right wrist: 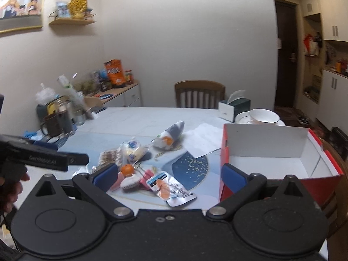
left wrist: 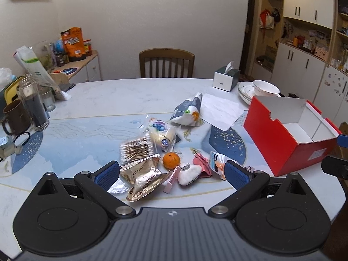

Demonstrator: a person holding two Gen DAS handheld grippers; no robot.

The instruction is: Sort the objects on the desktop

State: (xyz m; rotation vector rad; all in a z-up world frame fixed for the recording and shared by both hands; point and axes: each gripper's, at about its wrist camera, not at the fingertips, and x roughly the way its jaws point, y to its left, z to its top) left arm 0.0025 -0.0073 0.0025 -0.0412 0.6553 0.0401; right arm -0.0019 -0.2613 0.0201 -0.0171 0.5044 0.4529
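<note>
A heap of small objects lies on the table: gold foil packets [left wrist: 144, 179], a bag of cotton swabs [left wrist: 136, 149], an orange [left wrist: 171, 160], a white heart-shaped pouch [left wrist: 189, 175], a pink clip [left wrist: 171, 179] and a silver snack sachet [left wrist: 218, 165]. My left gripper [left wrist: 171, 174] is open above the heap's near edge, holding nothing. An open red box [left wrist: 289, 137] stands to the right. In the right wrist view my right gripper [right wrist: 169, 177] is open and empty above the sachet [right wrist: 171, 190], with the orange [right wrist: 127, 169] near its left finger and the box [right wrist: 271, 152] at its right.
A folded patterned cloth [left wrist: 188, 111] and white paper [left wrist: 219, 109] lie behind the heap. A tissue box [left wrist: 226, 78], stacked plates and a bowl [left wrist: 265, 89] stand at the back right. A glass jar [left wrist: 32, 104], a brown mug [left wrist: 15, 115] and bags crowd the left edge. A chair [left wrist: 167, 62] stands behind.
</note>
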